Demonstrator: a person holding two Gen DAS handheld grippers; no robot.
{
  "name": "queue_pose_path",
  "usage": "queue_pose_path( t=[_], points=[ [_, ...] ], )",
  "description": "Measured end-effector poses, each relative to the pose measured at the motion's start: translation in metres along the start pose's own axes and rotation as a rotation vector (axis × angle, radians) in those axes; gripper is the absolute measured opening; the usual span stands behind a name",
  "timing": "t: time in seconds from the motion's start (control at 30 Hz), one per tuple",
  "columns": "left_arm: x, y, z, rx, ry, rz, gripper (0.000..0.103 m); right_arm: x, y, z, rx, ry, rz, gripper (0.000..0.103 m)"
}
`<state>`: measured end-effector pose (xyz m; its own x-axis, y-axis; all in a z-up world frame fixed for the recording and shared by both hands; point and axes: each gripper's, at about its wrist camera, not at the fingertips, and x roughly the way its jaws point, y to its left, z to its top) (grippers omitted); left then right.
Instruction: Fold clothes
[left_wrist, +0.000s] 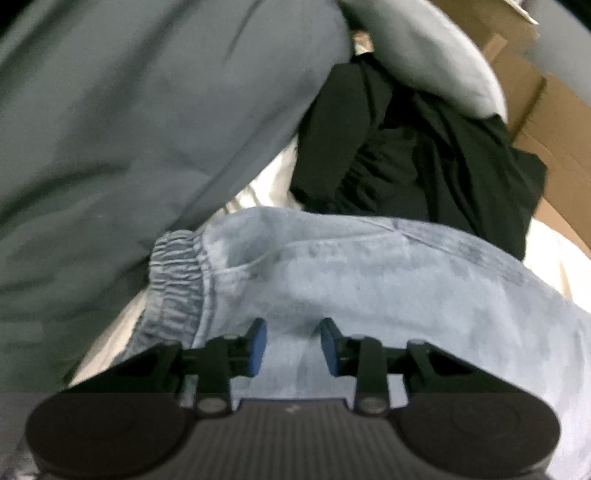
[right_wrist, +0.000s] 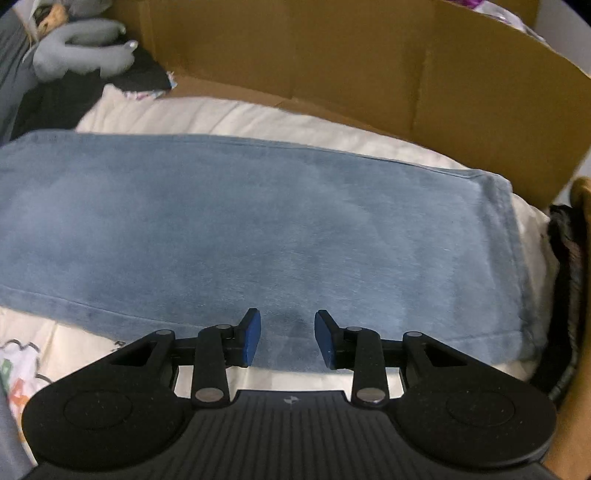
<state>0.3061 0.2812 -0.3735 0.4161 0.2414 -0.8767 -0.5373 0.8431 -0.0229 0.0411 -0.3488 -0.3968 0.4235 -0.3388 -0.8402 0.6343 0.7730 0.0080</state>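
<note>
Cream bedding (right_wrist: 258, 118) beside a plain cardboard box (right_wrist: 332, 55) carries the blue jeans (right_wrist: 258, 221), spread flat. Left gripper (left_wrist: 293, 347) and right gripper (right_wrist: 287, 338) hover over them, jaws narrowly apart, empty. No writing is readable.

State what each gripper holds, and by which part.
Nothing is held. The left gripper and right gripper both stand open above the light blue pants.

The right hand-held gripper (right_wrist: 287, 338) hangs over the near edge of the blue jeans (right_wrist: 258, 229), jaws apart, nothing between them. Beyond the jeans lies cream bedding (right_wrist: 229, 114), then a cardboard box (right_wrist: 369, 59); far left sits a grey garment (right_wrist: 81, 48).
</note>
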Motion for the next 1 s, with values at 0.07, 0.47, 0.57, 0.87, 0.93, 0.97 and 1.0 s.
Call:
queue_pose_path(
  t=[0.07, 0.47, 0.57, 0.87, 0.93, 0.97, 1.0],
  points=[
    [0.014, 0.008, 0.002, -0.037, 0.004, 0.017, 0.034, 0.009, -0.002, -0.004, 0.018, 0.014, 0.0, 0.039],
    [0.041, 0.022, 0.017, -0.041, -0.035, 0.012, 0.032, 0.023, -0.003, -0.013, 0.061, -0.029, -0.1, 0.039],
    [0.036, 0.032, 0.02, -0.029, -0.023, 0.02, 0.006, 0.022, -0.007, -0.01, 0.061, -0.018, -0.111, 0.039],
    [0.021, 0.03, 0.022, -0.015, -0.007, 0.004, 0.014, 0.025, -0.017, -0.006, 0.074, -0.002, -0.123, 0.041],
    [0.015, 0.024, 0.022, -0.009, -0.013, -0.011, 0.016, 0.024, -0.017, -0.005, 0.081, 0.005, -0.126, 0.041],
    [0.014, 0.022, 0.022, 0.003, -0.017, -0.021, 0.016, 0.024, -0.017, -0.004, 0.087, 0.008, -0.13, 0.041],
    [0.015, 0.02, 0.023, 0.033, -0.024, -0.021, 0.017, 0.024, -0.016, -0.004, 0.096, 0.009, -0.137, 0.041]
  ],
)
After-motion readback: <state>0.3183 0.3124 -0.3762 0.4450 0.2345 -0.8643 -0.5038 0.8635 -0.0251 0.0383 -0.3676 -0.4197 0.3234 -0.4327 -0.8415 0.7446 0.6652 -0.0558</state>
